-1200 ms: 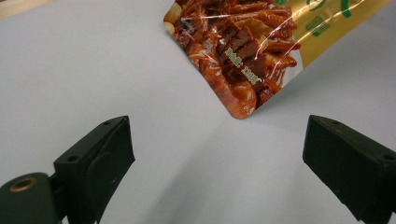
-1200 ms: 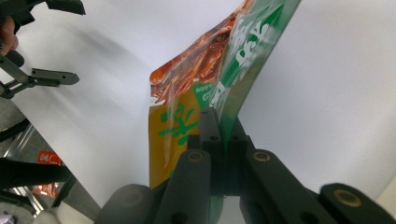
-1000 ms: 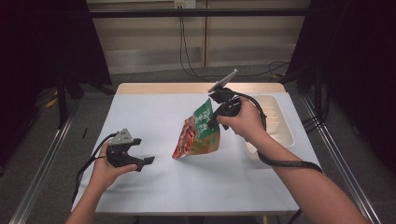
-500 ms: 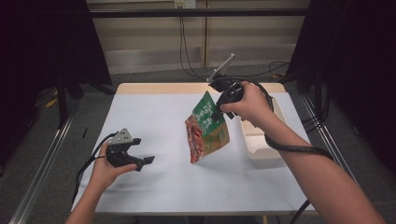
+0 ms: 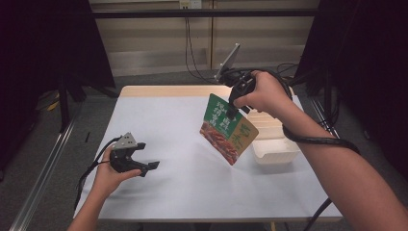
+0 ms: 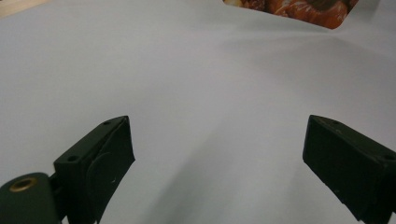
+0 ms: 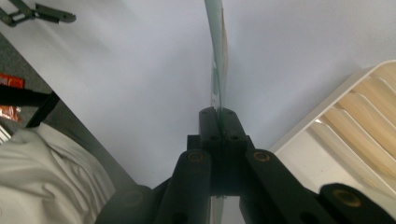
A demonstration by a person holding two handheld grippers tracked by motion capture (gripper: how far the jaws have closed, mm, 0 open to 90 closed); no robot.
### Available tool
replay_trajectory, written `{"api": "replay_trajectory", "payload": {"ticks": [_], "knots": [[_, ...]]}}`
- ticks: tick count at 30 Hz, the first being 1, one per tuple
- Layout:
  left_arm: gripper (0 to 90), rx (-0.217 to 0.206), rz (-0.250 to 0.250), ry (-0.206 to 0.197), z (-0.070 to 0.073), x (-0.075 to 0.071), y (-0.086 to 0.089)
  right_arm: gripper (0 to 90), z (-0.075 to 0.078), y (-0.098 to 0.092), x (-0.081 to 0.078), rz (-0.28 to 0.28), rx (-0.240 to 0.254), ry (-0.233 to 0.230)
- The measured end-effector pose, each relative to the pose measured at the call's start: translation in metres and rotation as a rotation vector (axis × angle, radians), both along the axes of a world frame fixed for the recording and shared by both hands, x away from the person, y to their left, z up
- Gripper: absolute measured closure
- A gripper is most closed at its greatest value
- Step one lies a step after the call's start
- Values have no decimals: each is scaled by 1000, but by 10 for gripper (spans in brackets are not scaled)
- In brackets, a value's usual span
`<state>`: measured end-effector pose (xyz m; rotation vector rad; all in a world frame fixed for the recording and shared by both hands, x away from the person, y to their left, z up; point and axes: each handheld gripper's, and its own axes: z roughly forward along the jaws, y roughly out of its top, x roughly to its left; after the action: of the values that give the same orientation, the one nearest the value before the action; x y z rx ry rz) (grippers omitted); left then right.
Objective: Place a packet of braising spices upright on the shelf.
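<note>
Lifting the snack pouch (image 5: 227, 129) clear of the table (image 5: 183, 192), right gripper (image 5: 234, 107) fingers clamp its top edge; next, lower it into the white tray (image 5: 276, 149). Left gripper (image 5: 150, 165) fingers gape empty.

Green-and-red food pouch (image 5: 228, 129), tilted, hanging above white table

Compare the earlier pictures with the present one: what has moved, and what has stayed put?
The right gripper, still clamped on the snack packet, has lifted it off the table and carried it toward the white tray; the packet now hangs clear of the surface. The left gripper stays open, resting where it was.
</note>
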<state>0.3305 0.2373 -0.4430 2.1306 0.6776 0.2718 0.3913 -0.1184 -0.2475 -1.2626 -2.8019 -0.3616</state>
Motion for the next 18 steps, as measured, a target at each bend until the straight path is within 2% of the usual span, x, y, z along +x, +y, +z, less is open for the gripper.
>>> {"api": "replay_trajectory", "payload": {"ticks": [11,13,14,18], "knots": [[84,0,0,2,1,-1,0,900,12,-11,1,18,-24,3],[84,2,3,0,1,-1,0,900,14,-13,1,22,-44,-5],[82,0,4,0,1,-1,0,900,14,-14,2,26,-36,2],[73,-13,4,-1,1,-1,0,900,18,-18,3,7,-56,-5]]}}
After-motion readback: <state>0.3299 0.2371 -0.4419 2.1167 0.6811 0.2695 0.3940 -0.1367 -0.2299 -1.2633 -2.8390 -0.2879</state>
